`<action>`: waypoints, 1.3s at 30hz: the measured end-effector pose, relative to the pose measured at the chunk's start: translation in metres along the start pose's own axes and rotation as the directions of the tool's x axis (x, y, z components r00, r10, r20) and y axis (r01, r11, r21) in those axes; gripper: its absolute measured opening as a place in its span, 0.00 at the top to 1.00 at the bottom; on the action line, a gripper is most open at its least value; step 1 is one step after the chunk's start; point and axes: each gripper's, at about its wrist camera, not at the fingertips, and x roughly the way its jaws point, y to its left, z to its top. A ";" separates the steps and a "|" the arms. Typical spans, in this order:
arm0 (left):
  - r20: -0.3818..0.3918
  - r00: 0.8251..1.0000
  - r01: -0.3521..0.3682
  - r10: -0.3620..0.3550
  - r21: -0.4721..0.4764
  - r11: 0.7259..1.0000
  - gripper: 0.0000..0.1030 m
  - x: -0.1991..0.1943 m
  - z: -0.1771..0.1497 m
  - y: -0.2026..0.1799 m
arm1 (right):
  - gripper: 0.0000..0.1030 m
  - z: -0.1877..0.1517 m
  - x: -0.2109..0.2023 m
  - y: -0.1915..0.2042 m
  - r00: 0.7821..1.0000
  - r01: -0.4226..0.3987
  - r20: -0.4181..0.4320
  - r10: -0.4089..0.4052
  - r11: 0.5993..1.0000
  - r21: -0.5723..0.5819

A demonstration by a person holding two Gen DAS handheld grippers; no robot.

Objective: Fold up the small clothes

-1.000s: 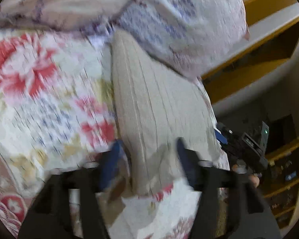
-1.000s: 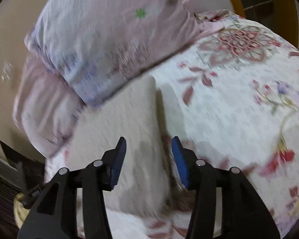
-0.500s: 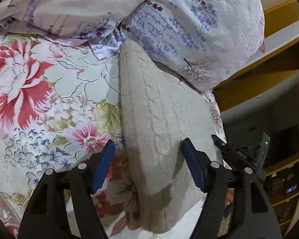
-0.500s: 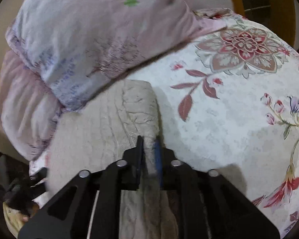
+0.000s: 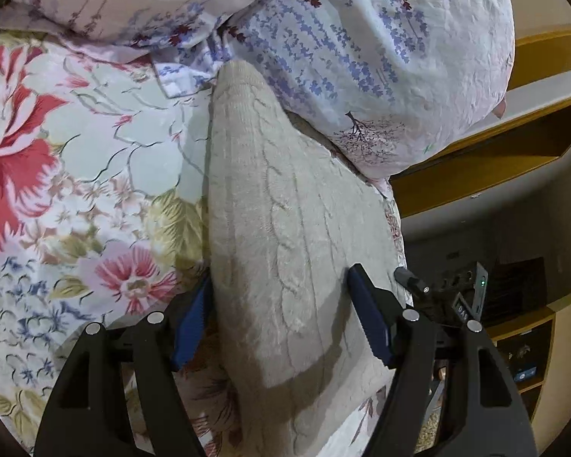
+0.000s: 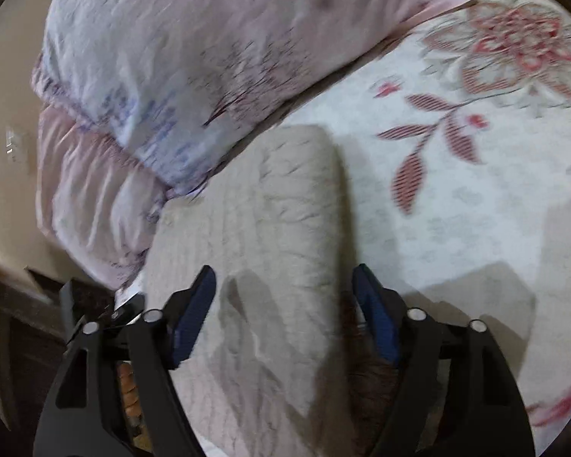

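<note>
Left tongs (image 5: 278, 316) gape over the knit (image 5: 285, 228), gripping nothing. Right tongs (image 6: 283, 308) are opening astride the knit's folded edge, pads clear. It lies folded below the pillow (image 5: 380, 57); next, probably another fold.

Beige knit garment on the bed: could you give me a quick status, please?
Left gripper open. Right gripper opening, nothing held. Beige knit garment folded, far end against pillow.

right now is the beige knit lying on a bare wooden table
No, the beige knit lies on a floral bedsheet, its far end against a pillow.
</note>
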 end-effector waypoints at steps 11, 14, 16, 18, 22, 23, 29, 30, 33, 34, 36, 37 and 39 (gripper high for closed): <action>0.011 0.999 0.052 -0.052 0.029 0.998 0.62 -0.003 0.000 -0.005 | 0.75 -0.010 -0.001 0.011 0.995 -0.094 0.018 0.094 0.995 -0.024; 0.008 0.997 0.081 -0.081 0.066 0.995 0.65 -0.018 0.000 -0.012 | 0.76 -0.014 -0.012 0.028 0.990 -0.131 0.050 0.133 0.990 -0.048; 0.021 0.997 0.078 -0.081 0.096 0.992 0.65 -0.033 0.000 -0.015 | 0.76 -0.018 -0.014 0.041 0.988 -0.138 0.053 0.142 0.988 -0.074; 0.034 0.996 0.072 -0.077 0.120 0.990 0.65 -0.051 0.001 -0.014 | 0.77 -0.024 -0.013 0.060 0.990 -0.127 0.048 0.133 0.985 -0.121; 0.080 0.996 0.031 -0.043 0.138 0.990 0.65 -0.100 0.001 -0.002 | 0.77 -0.037 0.006 0.101 0.991 -0.118 0.035 0.129 0.968 -0.222; 0.095 0.995 0.013 -0.026 0.134 0.991 0.65 -0.112 0.000 0.006 | 0.77 -0.041 0.014 0.112 0.992 -0.113 0.028 0.124 0.961 -0.251; 0.097 0.989 -0.110 0.108 0.017 0.994 0.60 -0.125 -0.003 0.065 | 0.69 -0.064 0.082 0.142 0.997 -0.012 -0.070 -0.011 0.948 -0.319; 0.091 0.991 -0.093 0.093 -0.012 0.996 0.58 -0.121 -0.005 0.074 | 0.66 -0.064 0.088 0.142 0.997 0.011 -0.068 -0.035 0.946 -0.324; 0.099 0.991 -0.091 0.091 -0.007 0.996 0.50 -0.120 -0.006 0.076 | 0.59 -0.061 0.079 0.133 0.996 -0.019 -0.086 -0.005 0.962 -0.273; 0.102 0.989 -0.105 0.104 0.004 0.994 0.48 -0.120 -0.006 0.075 | 0.59 -0.059 0.073 0.130 0.997 -0.021 -0.074 0.002 0.966 -0.259; 0.108 0.986 -0.132 0.128 0.030 0.991 0.46 -0.116 -0.006 0.070 | 0.57 -0.053 0.063 0.123 0.999 -0.018 -0.040 0.009 0.972 -0.236; 0.108 0.986 -0.135 0.130 0.033 0.990 0.45 -0.116 -0.004 0.070 | 0.57 -0.050 0.060 0.119 1.000 -0.015 -0.026 0.009 0.975 -0.223; 0.112 0.984 -0.145 0.140 0.033 0.989 0.41 -0.117 -0.003 0.074 | 0.77 -0.046 0.060 0.119 1.000 -0.005 -0.010 0.003 0.977 -0.212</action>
